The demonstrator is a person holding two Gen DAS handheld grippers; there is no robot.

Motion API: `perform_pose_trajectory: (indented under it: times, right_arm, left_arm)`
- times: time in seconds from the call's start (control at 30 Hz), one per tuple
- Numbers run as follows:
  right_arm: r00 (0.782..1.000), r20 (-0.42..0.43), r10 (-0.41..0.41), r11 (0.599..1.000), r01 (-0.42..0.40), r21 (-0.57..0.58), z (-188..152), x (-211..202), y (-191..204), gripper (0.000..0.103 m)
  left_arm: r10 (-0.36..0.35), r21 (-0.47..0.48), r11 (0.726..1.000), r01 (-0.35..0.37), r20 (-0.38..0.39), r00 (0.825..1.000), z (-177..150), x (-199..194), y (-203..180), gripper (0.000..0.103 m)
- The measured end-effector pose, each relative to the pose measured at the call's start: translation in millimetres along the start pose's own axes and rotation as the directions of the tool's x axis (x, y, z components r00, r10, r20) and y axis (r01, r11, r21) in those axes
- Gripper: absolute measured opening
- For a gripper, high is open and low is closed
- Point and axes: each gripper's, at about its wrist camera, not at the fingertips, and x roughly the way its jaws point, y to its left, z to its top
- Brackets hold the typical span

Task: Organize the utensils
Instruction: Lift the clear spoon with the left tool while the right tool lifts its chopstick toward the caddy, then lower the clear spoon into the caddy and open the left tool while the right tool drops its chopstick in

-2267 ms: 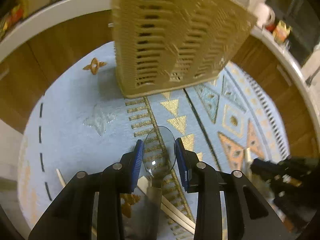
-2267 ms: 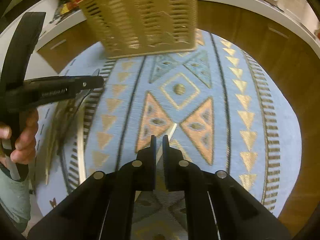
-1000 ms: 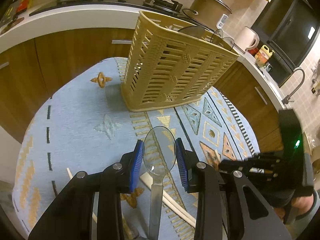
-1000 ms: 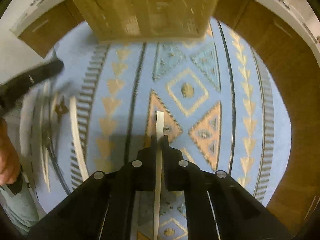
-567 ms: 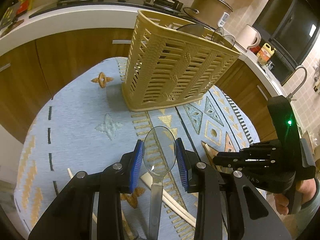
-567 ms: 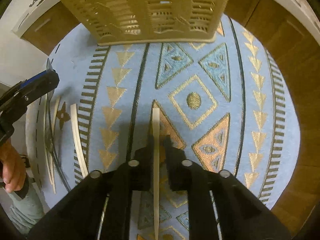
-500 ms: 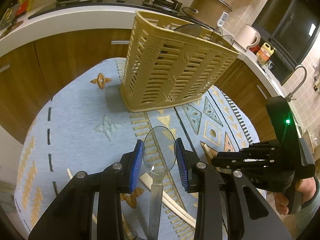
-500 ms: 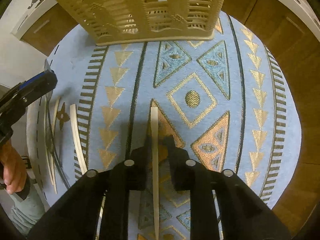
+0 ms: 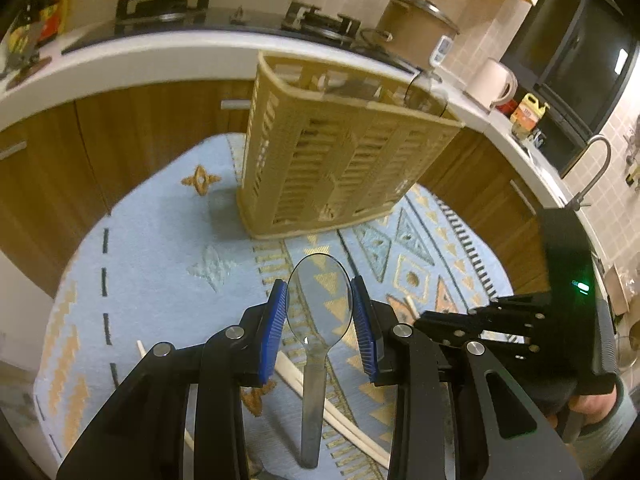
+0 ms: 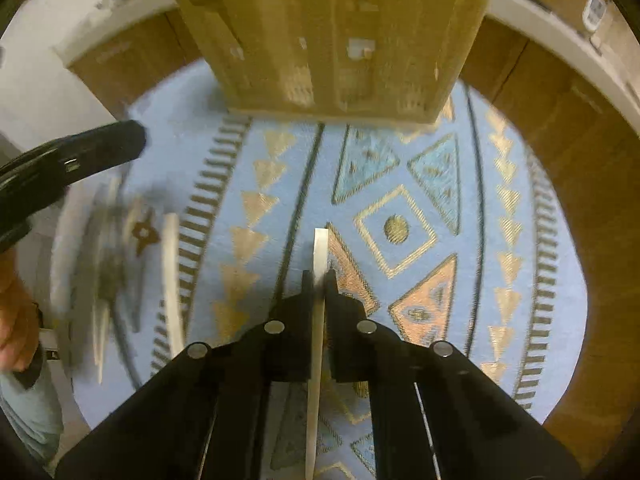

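A clear plastic spoon (image 9: 319,300) stands bowl-up between the blue pads of my left gripper (image 9: 320,308), which is shut on the bowl's edges. The handle hangs down toward the camera. My right gripper (image 10: 319,280) is shut on a flat white chopstick (image 10: 321,248), whose tip pokes out past the fingertips above the rug. The tan slotted utensil basket (image 9: 340,168) stands upright on the rug beyond both grippers, with clear utensils showing at its rim. It fills the top of the right wrist view as basket (image 10: 332,40), blurred. The right gripper (image 9: 480,320) shows at the left view's right side.
A round light-blue patterned rug (image 9: 160,248) covers the floor. More white chopsticks (image 9: 336,396) lie on it near my left gripper, with other sticks (image 10: 172,272) at the left of the right view. Wooden cabinets (image 9: 132,136) and a white counter curve behind. A hand (image 10: 16,320) holds the left gripper.
The right gripper's jaws parted slightly around the chopstick, then closed on it again, and the basket now looms larger and blurred ahead. The left gripper keeps the spoon almost still.
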Motion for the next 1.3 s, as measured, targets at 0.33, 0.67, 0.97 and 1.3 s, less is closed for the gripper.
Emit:
perform_pose_trajectory:
  times: [0.33,0.67,0.97,1.3]
  right_arm:
    - [0.907,0.371,0.201,0.978,-0.206,-0.027,-49.0,-100.1,-24.4,0.004]
    - [0.710,0.659,0.247,0.957,-0.287,-0.048,4.7,-182.5,-33.4,0.004]
    - [0.606,0.790,0.094,0.976,-0.212,0.047,98.3,-198.5,-47.0,0.004]
    - [0.483,0.867,-0.125,0.980,-0.078,0.185,145.1,-163.0,-57.4,0.004]
  left_arm:
    - [-0.014,0.018,1.000,0.011,0.169,0.985,11.7,-57.7,-24.6,0.031]
    - [-0.014,0.046,0.999,-0.004,0.373,0.928,59.1,-116.7,-51.5,0.031]
    - [0.009,0.043,0.998,-0.038,0.538,0.843,119.7,-129.9,-63.8,0.031]
    - [-0.008,0.023,1.000,-0.008,0.621,0.783,160.8,-80.5,-59.2,0.031]
